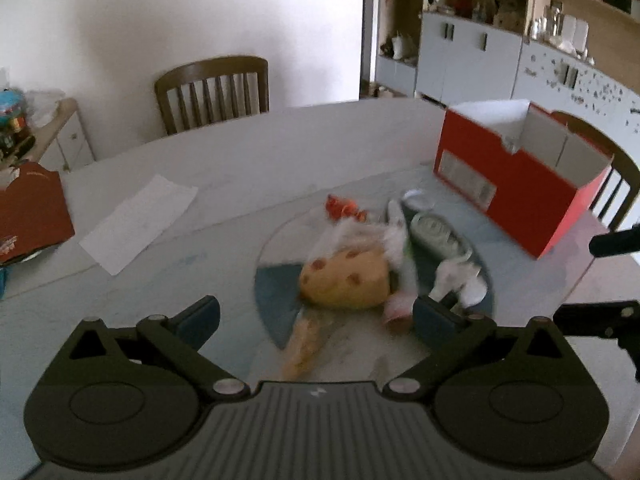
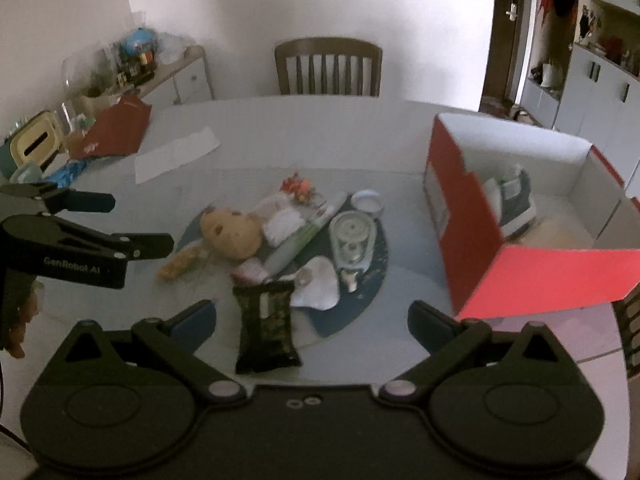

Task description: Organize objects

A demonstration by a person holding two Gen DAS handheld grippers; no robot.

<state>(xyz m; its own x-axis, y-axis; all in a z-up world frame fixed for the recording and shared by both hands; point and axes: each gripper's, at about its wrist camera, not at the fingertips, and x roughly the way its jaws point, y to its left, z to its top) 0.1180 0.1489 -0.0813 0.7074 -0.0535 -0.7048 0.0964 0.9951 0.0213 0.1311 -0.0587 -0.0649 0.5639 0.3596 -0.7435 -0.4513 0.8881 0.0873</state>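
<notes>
left gripper [image 1: 316, 314] wide open, empty | right gripper [image 2: 312, 320] wide open, empty

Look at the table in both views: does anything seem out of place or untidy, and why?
Yes. A jumble of small items lies heaped on the round blue mat: a plush toy, a glass jar on its side, and a dark snack packet. The red box beside them holds only one item.

Both wrist views angled down over wide-spread black fingers, fairly near the round grey table [image 1: 240, 168]. Left view from the left, right view more central. Shared: cluttered dark-blue round mat [image 1: 276, 296] [image 2: 372, 276], open red cardboard box [image 1: 516, 196] [image 2: 472, 240], brown slatted wooden chair [image 1: 212, 92] [image 2: 328, 66].
</notes>
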